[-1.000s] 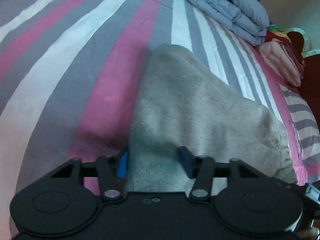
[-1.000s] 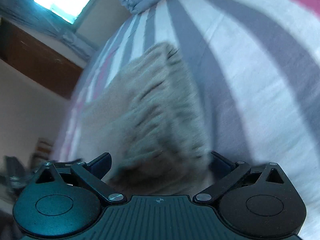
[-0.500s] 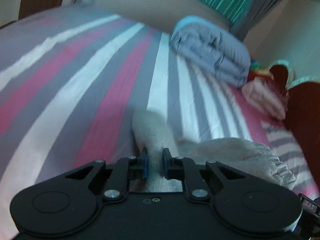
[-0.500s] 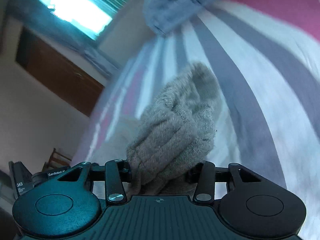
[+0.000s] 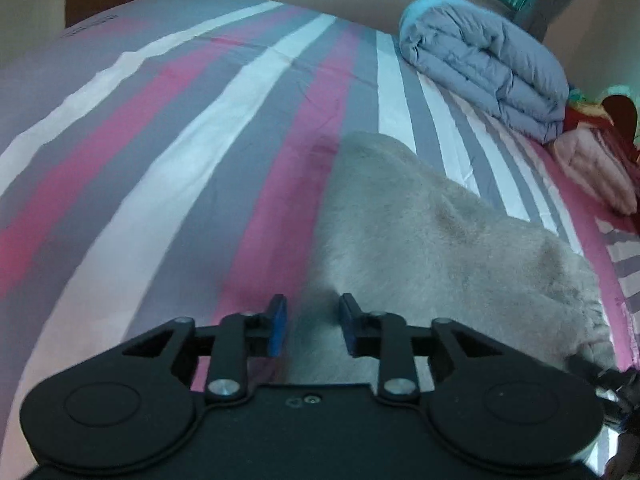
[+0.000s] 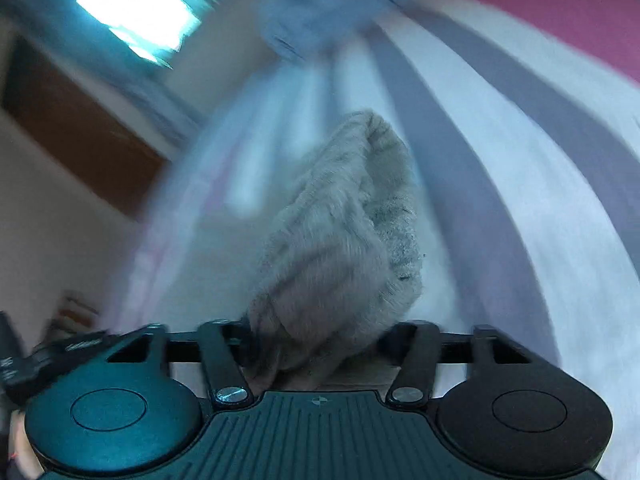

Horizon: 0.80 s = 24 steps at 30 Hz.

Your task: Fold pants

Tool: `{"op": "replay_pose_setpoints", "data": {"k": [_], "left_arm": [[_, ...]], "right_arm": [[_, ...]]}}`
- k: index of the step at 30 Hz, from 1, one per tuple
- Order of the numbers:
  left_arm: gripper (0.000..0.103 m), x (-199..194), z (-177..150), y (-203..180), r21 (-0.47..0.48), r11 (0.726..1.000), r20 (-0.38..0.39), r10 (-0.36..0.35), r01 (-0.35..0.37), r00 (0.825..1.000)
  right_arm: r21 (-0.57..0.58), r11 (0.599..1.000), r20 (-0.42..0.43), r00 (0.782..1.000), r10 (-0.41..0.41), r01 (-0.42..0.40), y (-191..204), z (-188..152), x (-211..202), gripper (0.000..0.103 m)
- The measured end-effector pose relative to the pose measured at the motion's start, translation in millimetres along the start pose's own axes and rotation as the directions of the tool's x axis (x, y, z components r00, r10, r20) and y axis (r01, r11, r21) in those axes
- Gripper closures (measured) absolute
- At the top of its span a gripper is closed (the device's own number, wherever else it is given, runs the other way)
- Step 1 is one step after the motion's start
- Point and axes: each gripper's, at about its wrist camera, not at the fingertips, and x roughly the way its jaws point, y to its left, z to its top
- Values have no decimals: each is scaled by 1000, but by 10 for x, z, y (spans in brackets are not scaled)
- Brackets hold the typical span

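Note:
The grey fuzzy pants [image 5: 432,240] lie on the striped bed sheet [image 5: 160,160], spreading from my left gripper toward the right. My left gripper [image 5: 312,328] is partly open, its blue pads either side of the cloth's near edge without pinching it. In the right wrist view, my right gripper [image 6: 324,340] is shut on a bunched fold of the pants [image 6: 344,248], which bulges up between the fingers and hides the fingertips. That view is blurred by motion.
A folded grey-blue quilt [image 5: 484,60] lies at the far right of the bed, with pink folded bedding [image 5: 596,168] beside it. A wooden headboard [image 5: 620,108] stands at the right edge. The window [image 6: 132,12] and wooden door [image 6: 80,140] show behind the bed.
My left gripper has opened from a pinch on the pants' edge, and the cloth lies flatter on the bed. My right gripper stays shut on the bunched cloth and is swinging.

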Motion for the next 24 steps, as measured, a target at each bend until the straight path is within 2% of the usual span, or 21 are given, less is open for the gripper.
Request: {"op": "replay_pose_setpoints", "data": {"k": [2,4,7,9,10,11,12,14,16,17,18,19,20,21,23,24], "left_arm": [[82,-173,-30,-4,29,999,34,22,-23,999],[80,-269,-69,-63,59,998,44,9,-11,999],[76,-271,-169,-213,108,994,25,2,-5,1000],[76,-135,-291,-286,136,991,-34,24,-19,999],[75,-107,-352,-310,149,988,-32,42,-37,999],[74,-113,-383,-343,175,983,-17,60,-56,998],[75,-147,-386,-373,196,979,-17,68,-63,998],[76,-310,-368,-392,185,981,-26,58,-52,998],[75,-541,-361,-383,178,983,-23,46,-41,999],[67,-677,-373,-391,181,982,-14,59,-55,998],[53,-816,-394,-399,178,981,-1,77,-76,997],[44,-899,-407,-444,172,981,15,88,-90,996],[27,-1049,-446,-452,163,982,38,95,-100,995],[25,-1201,-495,-469,157,982,62,98,-106,993],[22,-1433,-584,-550,172,979,91,95,-110,991],[18,-1537,-621,-601,185,976,96,99,-115,990]], "right_arm": [[14,1000,84,996,13,-14,-25,-14,-232,38],[-52,999,159,987,-3,11,124,2,-424,37],[-211,977,270,963,30,28,509,-31,-598,36],[-273,962,314,947,60,30,693,-113,-614,31],[-279,960,284,956,78,5,744,-116,-542,27],[-259,966,218,973,78,-19,733,-119,-416,24],[-214,977,141,989,40,-9,658,-160,-253,24],[-213,975,120,992,-43,68,536,-253,-116,25],[-181,980,121,991,-64,85,525,-233,-209,25],[-143,988,131,990,-47,66,569,-215,-322,25],[-122,992,153,988,-7,26,635,-213,-503,25],[-132,991,176,984,29,-5,709,-160,-640,25],[-157,987,201,979,46,-14,804,-194,-803,20],[-177,984,223,974,45,-5,877,-246,-962,10],[-212,977,261,963,63,-7,1035,-370,-1233,2],[-227,974,263,961,84,-23,1104,-418,-1323,0]]}}
